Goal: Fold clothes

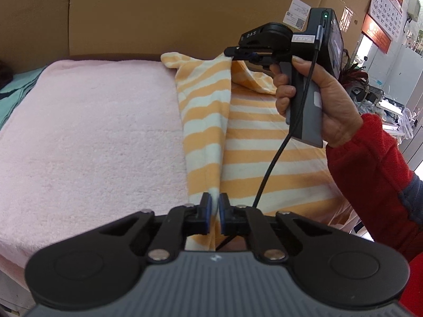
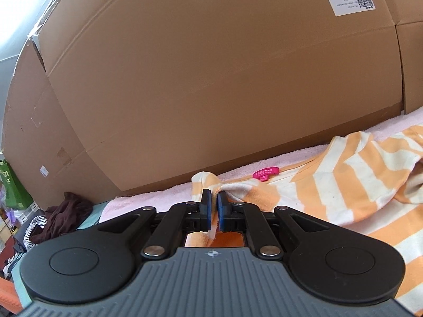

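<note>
Shirt (image 1: 264,137): striped, on pink towel (image 1: 92,132) | left hand-held gripper (image 1: 215,206): pinching near edge, lifted | right hand-held gripper (image 2: 214,206): pinching far edge | box (image 2: 211,79): behind

"DAS" on the right gripper (image 1: 229,52); date numbers on the wall calendar (image 1: 386,13).

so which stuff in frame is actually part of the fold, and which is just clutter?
In play:
- striped orange-and-white garment
- left claw, shut on its near edge
- right claw, shut on its far edge
- pink towel under it

Lying about:
- cardboard boxes
- dark brown cloth
- green bag
- wall calendar
</note>
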